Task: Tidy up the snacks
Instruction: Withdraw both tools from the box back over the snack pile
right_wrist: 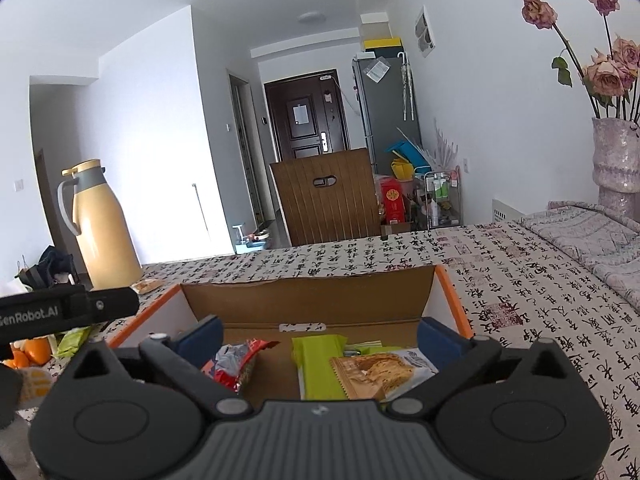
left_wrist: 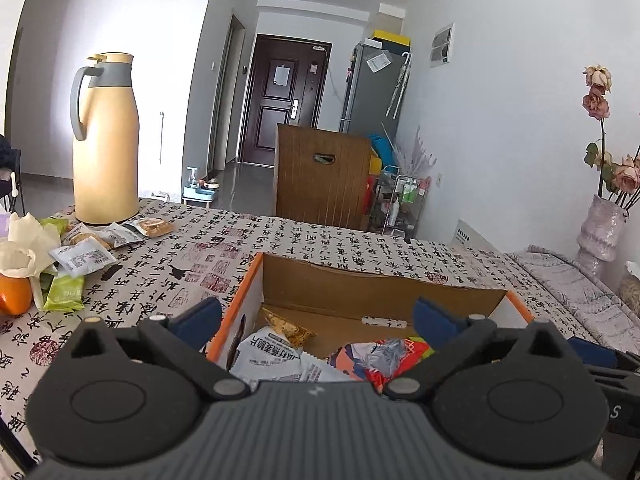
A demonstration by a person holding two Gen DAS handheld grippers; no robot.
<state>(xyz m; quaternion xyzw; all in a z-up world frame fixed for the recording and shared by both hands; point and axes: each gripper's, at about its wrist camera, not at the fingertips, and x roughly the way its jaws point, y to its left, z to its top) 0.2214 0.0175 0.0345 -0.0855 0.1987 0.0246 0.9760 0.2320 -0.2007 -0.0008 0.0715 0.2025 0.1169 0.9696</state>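
Over the box, both grippers, left gripper and right gripper, gape empty; next, grab snacks at nine o'clock.

Bright daylight, glare at left, sharp focus, fisheye-bent edges

Each claw is matte black with ribbed grey housing, silver pivot screws, blue finger pads.

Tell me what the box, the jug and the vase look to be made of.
Box: corrugated cardboard, matte brown inside with a ragged edge, printed white and orange outside. Jug: smooth yellow body with grey handle, probably plastic or coated metal. Vase: mottled pink, rough-looking, possibly ceramic.
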